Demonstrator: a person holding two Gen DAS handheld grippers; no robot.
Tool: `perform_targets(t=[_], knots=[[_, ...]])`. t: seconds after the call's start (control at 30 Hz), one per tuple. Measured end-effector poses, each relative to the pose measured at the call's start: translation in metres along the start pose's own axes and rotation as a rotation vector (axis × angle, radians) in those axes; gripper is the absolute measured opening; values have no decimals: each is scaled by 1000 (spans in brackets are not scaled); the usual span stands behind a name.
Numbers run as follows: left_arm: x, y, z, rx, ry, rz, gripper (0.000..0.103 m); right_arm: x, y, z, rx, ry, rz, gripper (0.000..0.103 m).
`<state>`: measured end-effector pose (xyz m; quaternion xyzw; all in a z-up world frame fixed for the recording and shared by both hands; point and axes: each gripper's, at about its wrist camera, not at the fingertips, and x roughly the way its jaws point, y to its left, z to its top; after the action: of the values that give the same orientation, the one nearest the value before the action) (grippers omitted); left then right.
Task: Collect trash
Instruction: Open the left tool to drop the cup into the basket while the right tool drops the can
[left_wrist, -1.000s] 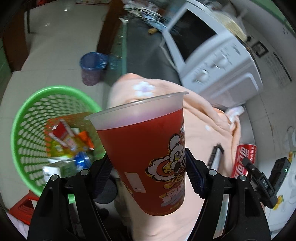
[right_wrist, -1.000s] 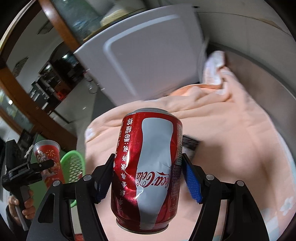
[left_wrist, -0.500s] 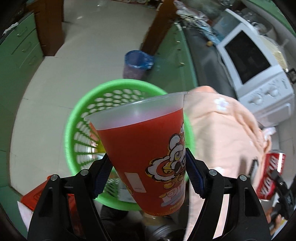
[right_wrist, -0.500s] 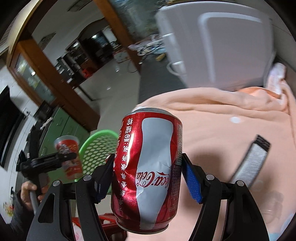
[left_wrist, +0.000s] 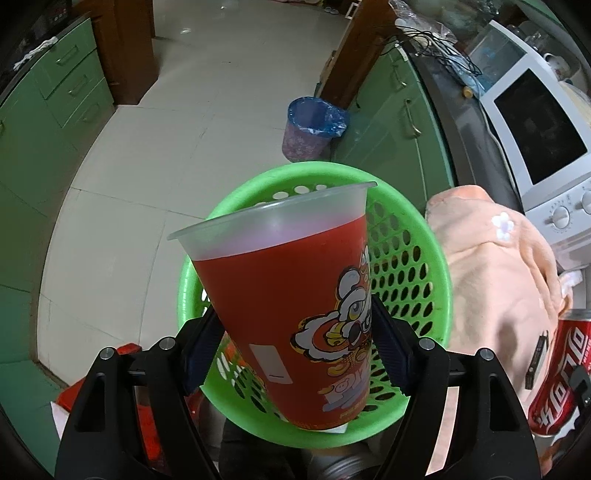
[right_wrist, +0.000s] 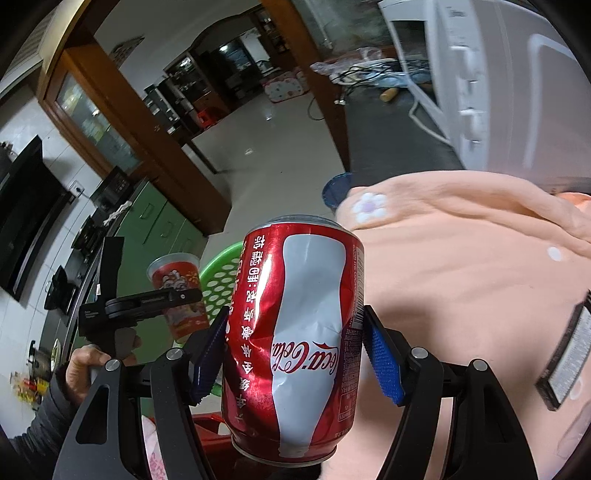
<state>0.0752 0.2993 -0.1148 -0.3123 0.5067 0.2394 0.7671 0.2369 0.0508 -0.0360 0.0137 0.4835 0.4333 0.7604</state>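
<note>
**Cup and can held, neither yet dropped in the basket**

Left wrist view: the red cup (left_wrist: 295, 306) is clamped by the left gripper (left_wrist: 295, 354) at frame centre, over the green basket (left_wrist: 410, 258). Tiled floor (left_wrist: 184, 147) and green cabinets (left_wrist: 62, 85) are seen above.

Right wrist view: the dented cola can (right_wrist: 299, 339) is gripped by the right gripper (right_wrist: 295, 354), low in frame beside the peach cloth (right_wrist: 461, 288). Both items are judged still undeposited.
</note>
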Motion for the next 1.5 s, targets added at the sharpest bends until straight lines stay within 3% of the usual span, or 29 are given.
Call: perform_targets(t=[0.23, 1.03, 1.13, 1.2, 1.5], knots=[[2, 6, -3, 11, 3, 20, 80, 22, 20, 6, -17, 27, 27, 67], [-24, 34, -10, -68, -38, -11, 83, 92, 56, 3, -42, 134, 77, 67], [-25, 37, -10, -75, -38, -13, 84, 94, 57, 1, -44, 145, 82, 68], [-26, 38, -11, -78, -38, -15, 84, 93, 55, 0, -42, 144, 91, 75], [-31, 32, -13, -69, -40, -27, 85, 72, 54, -2, -33, 114, 89, 77]])
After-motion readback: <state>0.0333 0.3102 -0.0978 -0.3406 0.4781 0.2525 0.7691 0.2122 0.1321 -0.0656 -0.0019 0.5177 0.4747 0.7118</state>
